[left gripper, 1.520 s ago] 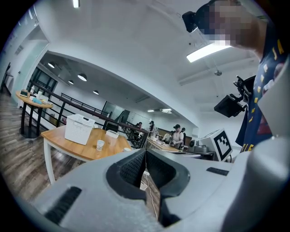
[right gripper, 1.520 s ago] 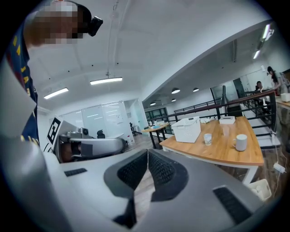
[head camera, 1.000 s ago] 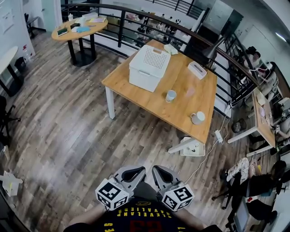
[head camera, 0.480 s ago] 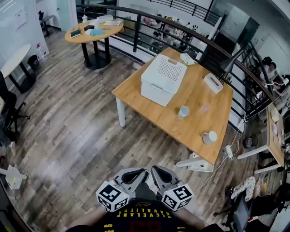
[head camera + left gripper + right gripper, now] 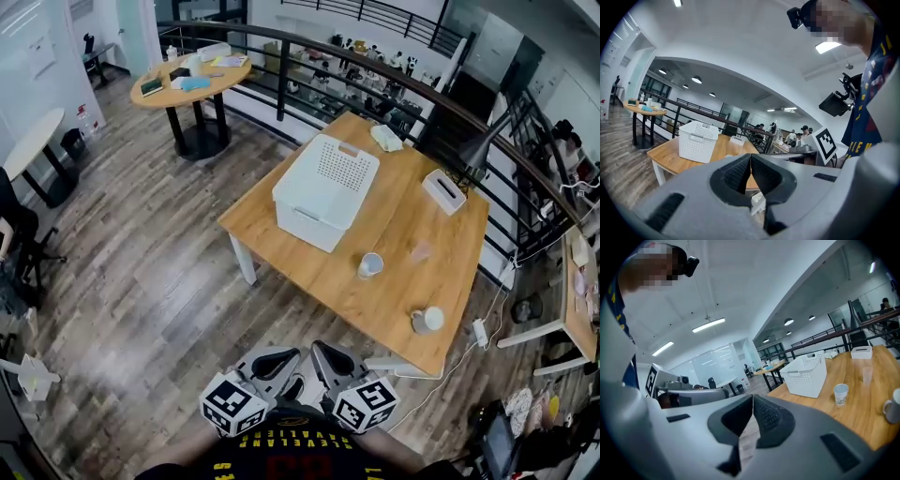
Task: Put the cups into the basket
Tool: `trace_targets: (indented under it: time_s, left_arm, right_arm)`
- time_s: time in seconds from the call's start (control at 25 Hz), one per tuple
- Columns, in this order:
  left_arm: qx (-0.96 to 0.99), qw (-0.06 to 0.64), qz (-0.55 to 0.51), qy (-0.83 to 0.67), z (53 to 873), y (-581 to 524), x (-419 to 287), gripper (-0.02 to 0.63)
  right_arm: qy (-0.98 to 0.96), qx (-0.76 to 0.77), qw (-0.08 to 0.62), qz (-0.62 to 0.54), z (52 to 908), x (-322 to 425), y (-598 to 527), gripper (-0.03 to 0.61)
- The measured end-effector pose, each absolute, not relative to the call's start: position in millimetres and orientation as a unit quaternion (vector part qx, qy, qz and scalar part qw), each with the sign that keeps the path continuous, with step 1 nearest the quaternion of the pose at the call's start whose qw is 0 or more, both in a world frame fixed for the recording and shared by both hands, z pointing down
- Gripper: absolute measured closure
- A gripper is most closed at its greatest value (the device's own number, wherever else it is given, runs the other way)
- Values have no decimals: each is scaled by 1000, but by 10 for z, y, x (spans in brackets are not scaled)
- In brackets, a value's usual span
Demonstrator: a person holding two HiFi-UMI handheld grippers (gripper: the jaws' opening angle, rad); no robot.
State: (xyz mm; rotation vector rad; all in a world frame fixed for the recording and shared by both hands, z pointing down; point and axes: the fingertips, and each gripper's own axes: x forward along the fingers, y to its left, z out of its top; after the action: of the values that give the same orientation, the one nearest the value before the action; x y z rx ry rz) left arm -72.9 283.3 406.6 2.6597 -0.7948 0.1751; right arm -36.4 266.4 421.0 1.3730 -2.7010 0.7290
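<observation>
A white perforated basket [image 5: 325, 192] stands on the far left part of a wooden table [image 5: 394, 291]. A pale blue cup [image 5: 370, 265] stands near the table's middle, a clear pinkish cup [image 5: 421, 251] to its right, and a white mug [image 5: 427, 321] near the front right edge. My left gripper [image 5: 287, 356] and right gripper [image 5: 320, 354] are side by side close to my body, over the floor and short of the table, both shut and empty. The right gripper view shows the basket [image 5: 805, 374], the blue cup [image 5: 841, 393] and the mug [image 5: 893, 406].
A white tissue box [image 5: 443, 190] and a cloth [image 5: 386, 138] lie on the table's far side. A black railing [image 5: 281, 56] runs behind the table. A round table [image 5: 192, 80] stands at the far left. A power strip [image 5: 481, 333] and its cable lie on the floor by the table's right corner.
The table with the basket and cups has come nearer and lower in the head view. Both grippers stay shut, side by side in front of my body.
</observation>
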Motion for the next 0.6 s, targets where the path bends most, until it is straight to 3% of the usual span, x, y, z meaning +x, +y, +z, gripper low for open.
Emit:
trace_targets:
  time_s: [0.6]
  left_arm:
    - [957,153,115,-220,4072,2398,43,601]
  right_arm:
    - [-829,491,-44,264,4269,436,2205,563]
